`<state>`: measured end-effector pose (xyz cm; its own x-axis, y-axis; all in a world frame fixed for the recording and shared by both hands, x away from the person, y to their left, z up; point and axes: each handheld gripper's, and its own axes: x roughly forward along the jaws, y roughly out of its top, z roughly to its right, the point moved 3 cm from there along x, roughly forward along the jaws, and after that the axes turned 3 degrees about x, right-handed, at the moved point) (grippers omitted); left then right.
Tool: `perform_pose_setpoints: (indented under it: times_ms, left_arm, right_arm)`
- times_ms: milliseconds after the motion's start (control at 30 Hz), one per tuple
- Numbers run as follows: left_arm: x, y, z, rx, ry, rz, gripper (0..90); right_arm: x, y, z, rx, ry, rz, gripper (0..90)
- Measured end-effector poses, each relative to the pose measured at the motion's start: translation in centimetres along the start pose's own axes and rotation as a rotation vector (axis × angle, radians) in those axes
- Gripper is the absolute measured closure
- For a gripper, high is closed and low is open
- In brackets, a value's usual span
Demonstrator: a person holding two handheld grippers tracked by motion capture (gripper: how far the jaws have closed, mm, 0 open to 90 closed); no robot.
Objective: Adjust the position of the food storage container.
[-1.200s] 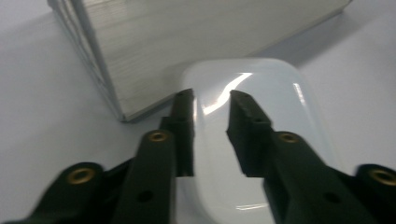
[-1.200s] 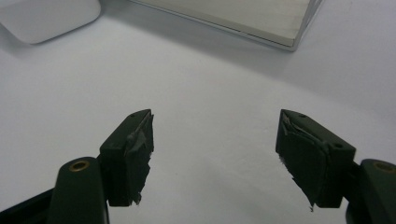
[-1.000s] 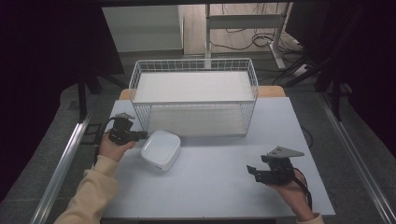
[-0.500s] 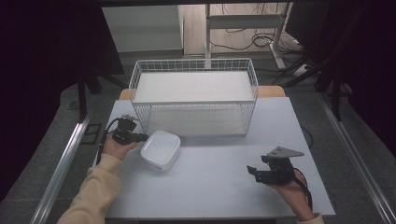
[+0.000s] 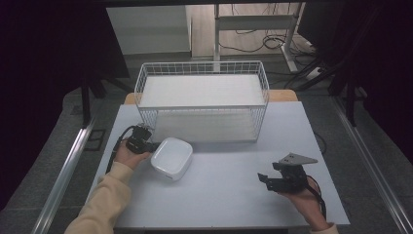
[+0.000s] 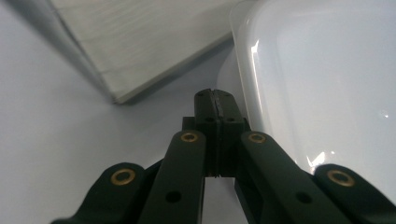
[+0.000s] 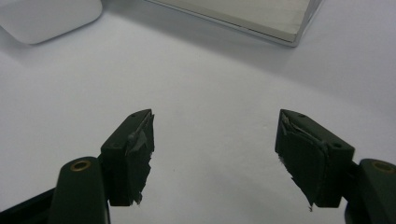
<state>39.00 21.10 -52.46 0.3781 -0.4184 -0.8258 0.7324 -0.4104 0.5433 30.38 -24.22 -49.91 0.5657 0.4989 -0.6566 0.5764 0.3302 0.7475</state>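
So the bowl (image 5: 171, 158) is sitting upright on the table (image 5: 234, 195), just in front of the left end of the wire basket (image 5: 202, 100) and not in it. The basket looks like it has nothing in it but its white liner, so if the point is to get the bowl in there, that part's not done yet.

The left gripper (image 5: 146, 145) is right up against the bowl's left edge. In the left gripper view its jaws are pressed flat together with nothing between them, and the tips sit beside the bowl's (image 6: 322, 84) rim, not over it. So it isn't grasping the bowl; looks more like a nudge or just parking next to it. Can't tell if the tips actually touch the wall.

The right gripper (image 5: 269, 179) is well apart from everything, resting low near the table's right front corner. Its jaws are spread wide over bare table in the right gripper view, with the bowl (image 7: 46, 18) far off at the top left.

Basically early days: bowl in reach, no grip, lift and placement all left.
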Motion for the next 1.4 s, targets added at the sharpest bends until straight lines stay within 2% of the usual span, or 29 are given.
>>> perform_pose_setpoints:
  times_ms: [267,533,567,733,833,1100,1233,1333,1400]
  left_arm:
    - [0.5,0.3,1.6,0.057,-0.037,-0.008,90.0]
    - [1.1,0.5,3.0,0.071,-0.058,-0.003,90.0]
    - [1.1,0.6,3.2,0.09,-0.064,-0.004,90.0]
    - [1.3,0.7,4.1,0.082,-0.074,0.0,90.0]
    - [1.5,0.7,4.5,0.09,-0.082,0.002,90.0]
    - [1.6,0.6,6.4,0.129,-0.111,-0.003,90.0]
    - [1.4,0.4,7.8,0.172,-0.123,-0.014,90.0]
    - [1.4,0.2,8.5,0.185,-0.13,-0.018,90.0]
    - [1.4,-0.1,9.2,0.19,-0.149,-0.023,89.9]
  right_arm:
    - [-0.1,0.0,0.1,0.004,0.003,0.002,28.1]
    - [0.0,0.0,0.0,-0.004,0.009,-0.002,28.0]
    - [-0.1,0.0,0.0,-0.005,0.009,-0.002,28.0]
    - [-0.4,0.1,0.1,0.0,0.01,0.007,28.0]
    - [-0.4,0.2,0.1,-0.001,0.01,0.006,28.0]
    - [-0.2,0.1,0.0,0.0,0.013,-0.003,28.0]
    - [-0.3,0.1,0.0,0.0,0.013,0.001,28.0]
    - [-0.2,0.1,0.0,0.001,0.013,-0.001,28.0]
    - [-0.1,0.0,-0.1,-0.004,0.015,-0.007,28.0]
